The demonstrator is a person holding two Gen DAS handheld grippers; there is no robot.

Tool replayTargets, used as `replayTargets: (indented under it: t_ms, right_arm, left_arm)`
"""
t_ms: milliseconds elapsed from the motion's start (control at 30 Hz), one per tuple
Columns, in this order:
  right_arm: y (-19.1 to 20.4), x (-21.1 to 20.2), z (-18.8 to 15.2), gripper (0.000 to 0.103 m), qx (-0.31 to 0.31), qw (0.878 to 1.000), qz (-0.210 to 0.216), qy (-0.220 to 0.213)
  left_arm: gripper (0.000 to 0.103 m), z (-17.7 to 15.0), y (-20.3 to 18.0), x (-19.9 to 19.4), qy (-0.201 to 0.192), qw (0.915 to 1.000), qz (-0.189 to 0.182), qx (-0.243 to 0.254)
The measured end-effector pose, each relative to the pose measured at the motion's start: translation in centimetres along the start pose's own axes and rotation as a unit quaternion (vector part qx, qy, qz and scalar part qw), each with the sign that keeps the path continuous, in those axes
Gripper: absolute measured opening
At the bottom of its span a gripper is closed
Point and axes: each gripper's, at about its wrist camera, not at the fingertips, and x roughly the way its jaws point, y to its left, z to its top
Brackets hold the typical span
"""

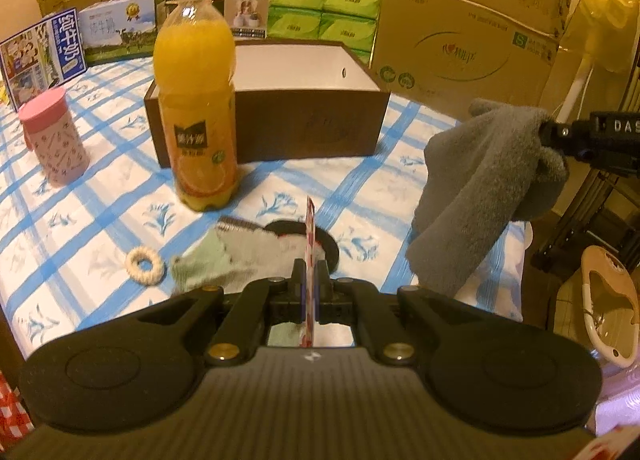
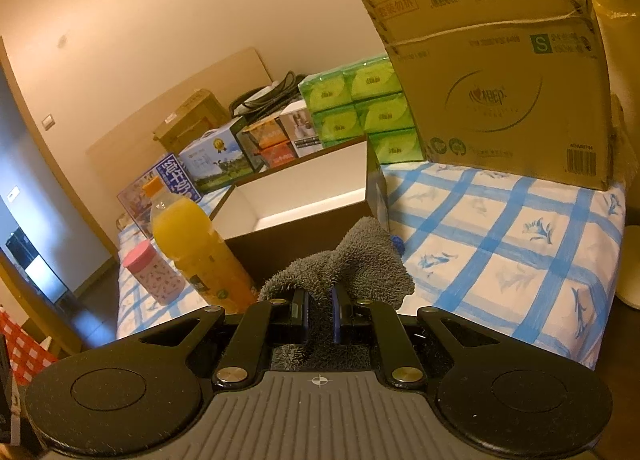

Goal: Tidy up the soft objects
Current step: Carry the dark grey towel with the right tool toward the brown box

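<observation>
My left gripper [image 1: 311, 272] is shut on a thin red-and-white packet [image 1: 309, 232], held edge-on above the checked cloth. Just past it lie a green-and-white sock [image 1: 224, 256], a cream ring scrunchie [image 1: 145, 266] and a black disc [image 1: 320, 238]. My right gripper [image 2: 320, 300] is shut on a grey fluffy sock [image 2: 352, 260]; in the left wrist view that grey sock [image 1: 480, 187] hangs in the air at the right, off the table's right side. An open brown box [image 1: 272, 115] with a white inside stands further back; it also shows in the right wrist view [image 2: 304, 203].
An orange juice bottle [image 1: 196, 99] stands in front of the box's left end, a pink lidded cup [image 1: 54, 135] at the left. Milk cartons [image 1: 120, 31], green tissue packs [image 1: 324, 11] and a big cardboard carton [image 1: 468, 27] line the back. A basin [image 1: 608, 308] sits on the floor at right.
</observation>
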Motion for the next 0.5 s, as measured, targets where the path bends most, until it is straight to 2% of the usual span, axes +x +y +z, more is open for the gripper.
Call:
replayTargets:
  t_ms: [500]
  right_arm:
    - [-0.2, 2.8, 2.9, 0.011, -0.021, 1.0, 0.013, -0.004]
  left_arm:
    - [0.003, 5.8, -1.2, 1.6, -0.041, 0.9989, -0.008, 0.018]
